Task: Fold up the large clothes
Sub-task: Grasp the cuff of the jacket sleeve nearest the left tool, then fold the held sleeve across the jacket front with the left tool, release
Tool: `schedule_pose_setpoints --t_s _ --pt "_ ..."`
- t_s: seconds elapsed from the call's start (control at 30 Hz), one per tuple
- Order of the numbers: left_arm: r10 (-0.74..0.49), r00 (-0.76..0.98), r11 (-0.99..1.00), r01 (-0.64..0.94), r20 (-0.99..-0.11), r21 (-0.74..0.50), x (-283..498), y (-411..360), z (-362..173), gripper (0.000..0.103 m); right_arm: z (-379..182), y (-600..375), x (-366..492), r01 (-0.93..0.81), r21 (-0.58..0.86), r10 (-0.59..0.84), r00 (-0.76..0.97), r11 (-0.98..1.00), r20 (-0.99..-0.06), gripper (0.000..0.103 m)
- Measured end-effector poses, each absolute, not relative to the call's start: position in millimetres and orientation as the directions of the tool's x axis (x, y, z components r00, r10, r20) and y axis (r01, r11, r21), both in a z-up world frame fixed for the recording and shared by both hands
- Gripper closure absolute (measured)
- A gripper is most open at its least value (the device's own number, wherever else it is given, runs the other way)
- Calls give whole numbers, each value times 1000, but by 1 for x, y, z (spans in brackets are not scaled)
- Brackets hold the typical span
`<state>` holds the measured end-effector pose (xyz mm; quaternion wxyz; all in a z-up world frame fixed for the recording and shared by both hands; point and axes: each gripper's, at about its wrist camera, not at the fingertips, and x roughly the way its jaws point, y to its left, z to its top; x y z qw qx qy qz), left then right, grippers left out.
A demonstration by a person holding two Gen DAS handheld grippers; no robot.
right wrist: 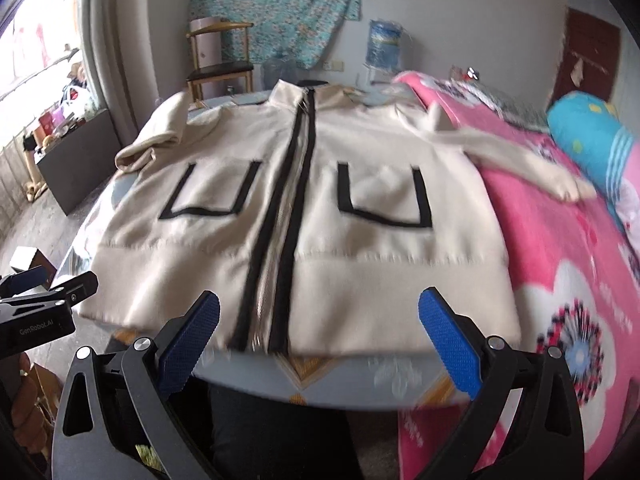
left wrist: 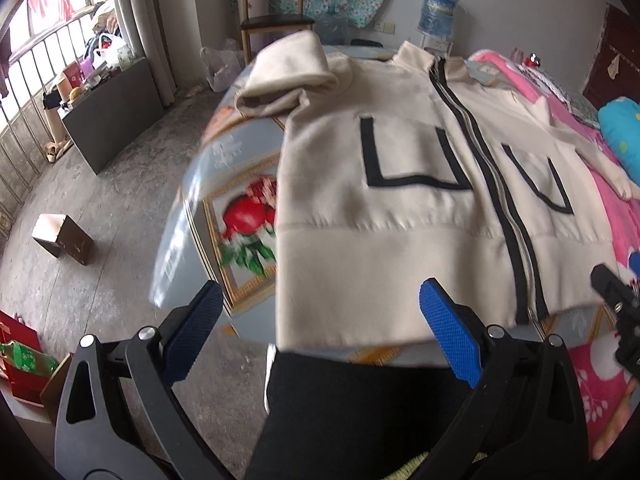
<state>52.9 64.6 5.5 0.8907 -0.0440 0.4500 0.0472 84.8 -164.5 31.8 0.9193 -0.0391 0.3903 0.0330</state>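
Observation:
A cream zip-up jacket with black pocket outlines and a black-edged zipper lies front up on a bed. Its left sleeve is bunched beside the shoulder; its right sleeve stretches out over a pink blanket. My left gripper hovers open just before the hem's left part, with nothing between its blue pads. My right gripper is open too, above the hem near the zipper's lower end. The right gripper also shows at the left wrist view's right edge, and the left gripper at the right wrist view's left edge.
A pink floral blanket covers the bed's right side, with a blue pillow on it. A patterned sheet covers the left side. On the floor stand a small box, a dark cabinet and a wooden chair. A person's dark clothing is below.

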Motion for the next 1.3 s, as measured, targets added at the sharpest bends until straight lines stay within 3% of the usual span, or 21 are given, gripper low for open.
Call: schedule_pose_setpoints --t_s 0.37,0.57,0.7,0.9,0.93,1.0,1.07,1.1,1.2,1.3 --pt "-87 726 995 24 -682 -102 139 114 44 8 82 -95 248 -414 252 455 522 875 -722 6" --pt "-214 702 972 84 -680 -219 213 130 46 8 66 -56 336 -438 374 550 398 817 -734 6" --pt "-26 663 1000 25 -748 -13 282 115 28 8 47 -57 375 -389 457 587 349 800 -730 6" --pt "143 583 985 -2 -800 175 363 105 -2 8 23 -96 383 -320 477 572 384 819 -725 6" --pt "156 574 982 -2 -804 189 370 107 -4 12 19 -101 384 -312 472 564 385 825 -731 6" --pt "165 541 980 6 -825 200 380 115 -9 53 11 -114 382 -299 454 542 388 839 -745 6" --pt "132 514 989 -7 -848 150 385 128 -3 76 6 -128 378 -292 437 523 402 851 -751 6" --pt "120 510 991 -9 -852 134 386 132 3 92 6 -134 379 -288 436 522 407 852 -750 6" --pt "58 530 998 -10 -846 63 383 143 35 98 8 -154 378 -272 453 528 424 849 -736 6" --pt "-197 591 979 81 -782 -186 369 144 87 98 8 -173 380 -250 476 536 449 843 -715 6"
